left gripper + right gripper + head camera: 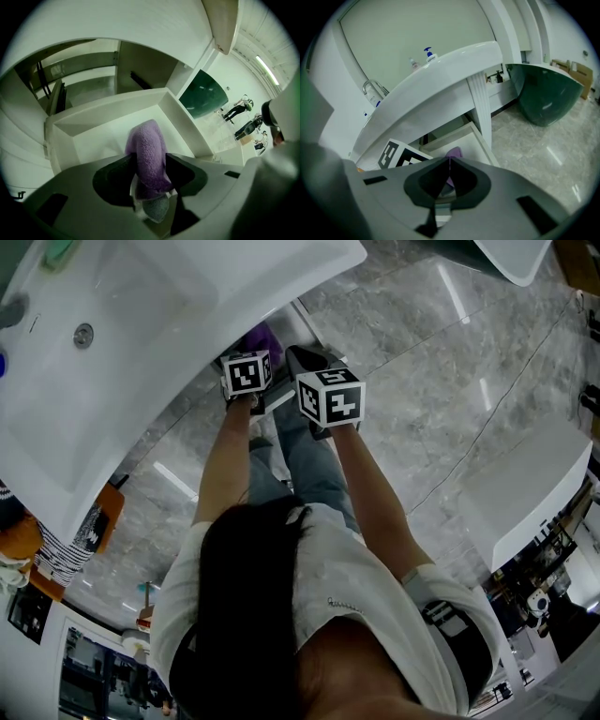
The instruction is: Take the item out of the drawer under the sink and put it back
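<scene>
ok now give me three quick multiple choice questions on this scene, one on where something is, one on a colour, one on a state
1. Where is the cloth?
A) in the sink basin
B) between the jaws of the left gripper, over the open drawer
C) on the floor

2. What colour is the cloth?
A) green
B) orange
C) purple

3. How do the jaws of the right gripper stand?
A) together, with nothing between them
B) wide apart
C) clamped on a bottle

Answers:
1 B: the left gripper view shows it between the jaws, with the drawer beyond.
2 C: it looks purple in every view.
3 A: the right gripper view shows the tips meeting, empty.
</scene>
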The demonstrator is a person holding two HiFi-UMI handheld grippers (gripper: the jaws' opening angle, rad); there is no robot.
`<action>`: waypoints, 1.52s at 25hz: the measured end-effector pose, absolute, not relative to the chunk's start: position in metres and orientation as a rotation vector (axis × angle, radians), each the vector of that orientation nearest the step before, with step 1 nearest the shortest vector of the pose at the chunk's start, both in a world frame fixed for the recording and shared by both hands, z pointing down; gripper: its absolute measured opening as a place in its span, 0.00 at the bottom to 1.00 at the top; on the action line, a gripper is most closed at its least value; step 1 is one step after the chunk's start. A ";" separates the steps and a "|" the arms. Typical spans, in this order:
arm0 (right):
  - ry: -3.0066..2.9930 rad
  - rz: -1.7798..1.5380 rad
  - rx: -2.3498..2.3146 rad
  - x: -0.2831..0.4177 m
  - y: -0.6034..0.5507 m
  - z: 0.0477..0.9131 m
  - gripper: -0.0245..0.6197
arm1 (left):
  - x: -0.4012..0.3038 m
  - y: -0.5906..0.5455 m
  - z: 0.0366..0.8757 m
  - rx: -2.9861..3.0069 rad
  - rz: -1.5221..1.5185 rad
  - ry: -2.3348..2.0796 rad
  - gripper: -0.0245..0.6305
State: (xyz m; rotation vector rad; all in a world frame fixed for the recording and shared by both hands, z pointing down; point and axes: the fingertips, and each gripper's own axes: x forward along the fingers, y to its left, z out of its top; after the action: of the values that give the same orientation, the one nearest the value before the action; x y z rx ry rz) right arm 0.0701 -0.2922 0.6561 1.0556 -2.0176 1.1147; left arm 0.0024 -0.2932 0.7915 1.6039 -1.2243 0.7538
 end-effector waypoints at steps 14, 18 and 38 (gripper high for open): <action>-2.009 1.066 1.093 0.075 -0.289 0.637 0.06 | 0.000 -0.275 0.749 1.604 0.728 -1.228 0.46; -2.014 1.067 1.104 0.075 -0.285 0.627 0.06 | -0.001 -0.270 0.728 1.605 0.684 -1.255 0.46; -2.061 1.026 1.255 0.059 -0.251 0.555 0.06 | -0.016 -0.245 0.576 1.830 0.499 -1.331 0.44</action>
State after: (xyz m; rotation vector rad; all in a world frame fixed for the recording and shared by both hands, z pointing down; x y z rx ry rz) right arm 0.0592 -0.2507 0.5548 1.2547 -2.0613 1.0262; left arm -0.0159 -0.2449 0.5759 1.8296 -1.3311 0.4993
